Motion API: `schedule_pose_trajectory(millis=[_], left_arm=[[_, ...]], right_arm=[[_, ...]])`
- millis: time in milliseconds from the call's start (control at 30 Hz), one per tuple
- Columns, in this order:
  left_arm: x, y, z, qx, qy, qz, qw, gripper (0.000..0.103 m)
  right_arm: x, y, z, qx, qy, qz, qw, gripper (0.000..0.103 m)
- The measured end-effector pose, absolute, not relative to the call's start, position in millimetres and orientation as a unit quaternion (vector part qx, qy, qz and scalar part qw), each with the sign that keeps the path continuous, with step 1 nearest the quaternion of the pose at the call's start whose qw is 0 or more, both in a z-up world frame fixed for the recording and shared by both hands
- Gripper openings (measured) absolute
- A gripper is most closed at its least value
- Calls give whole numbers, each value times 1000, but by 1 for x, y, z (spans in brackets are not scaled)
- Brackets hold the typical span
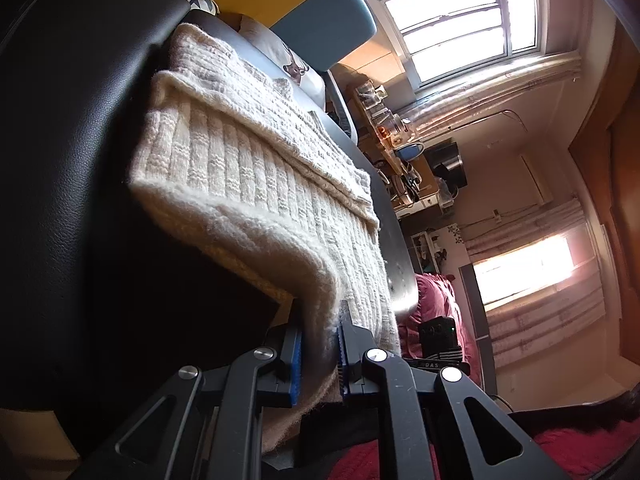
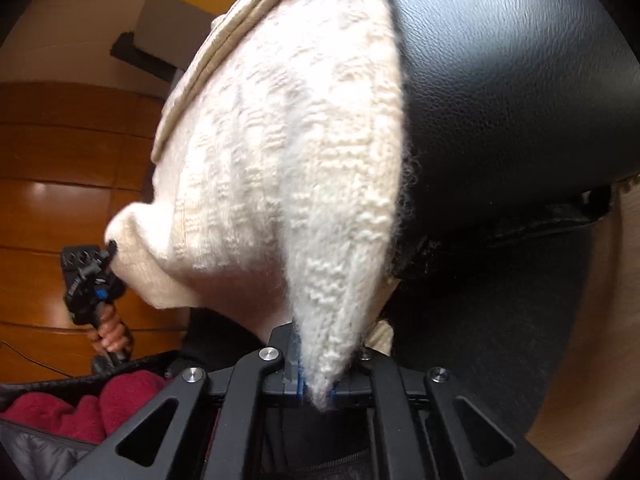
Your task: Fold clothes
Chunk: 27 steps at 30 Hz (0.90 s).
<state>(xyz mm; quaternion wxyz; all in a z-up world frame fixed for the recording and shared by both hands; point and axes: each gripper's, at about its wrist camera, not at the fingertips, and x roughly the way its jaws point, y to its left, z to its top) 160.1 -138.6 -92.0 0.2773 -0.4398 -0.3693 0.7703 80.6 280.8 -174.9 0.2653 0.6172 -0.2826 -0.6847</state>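
A cream ribbed knit sweater [image 1: 248, 168] lies partly folded on a black leather surface [image 1: 72, 152]. My left gripper [image 1: 320, 344] is shut on the sweater's near edge, the knit pinched between its blue pads. In the right wrist view the same sweater [image 2: 288, 152] hangs lifted off the black leather [image 2: 520, 80], and my right gripper [image 2: 324, 368] is shut on a bunched corner of it. The left gripper [image 2: 90, 280] shows at the far left of that view, held by a hand [image 2: 112, 330] and gripping the other corner.
A teal and yellow cushion [image 1: 320, 16] and a printed pillow [image 1: 288, 64] lie beyond the sweater. A cluttered shelf [image 1: 400, 148] stands under the bright window [image 1: 460, 12]. Red fabric [image 2: 80, 404] lies low near the grippers. Wooden flooring [image 2: 60, 152] is at left.
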Motion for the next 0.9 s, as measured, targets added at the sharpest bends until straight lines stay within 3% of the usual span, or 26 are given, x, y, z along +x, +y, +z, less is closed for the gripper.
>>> schedule_pose_trajectory(millis=[133, 367, 667, 900], left_arm=[[161, -136, -87, -437, -350, 780, 279, 12], [152, -151, -69, -396, -377, 788, 285, 12], [105, -192, -28, -285, -441, 802, 284, 12], [43, -197, -8, -302, -396, 830, 252, 9]], right_arm=[[83, 264, -135, 586, -266, -699, 311, 6], [45, 267, -94, 478, -349, -710, 382, 6], [-34, 297, -76, 395, -418, -732, 365, 5], [-94, 292, -90, 427, -418, -733, 324, 6]])
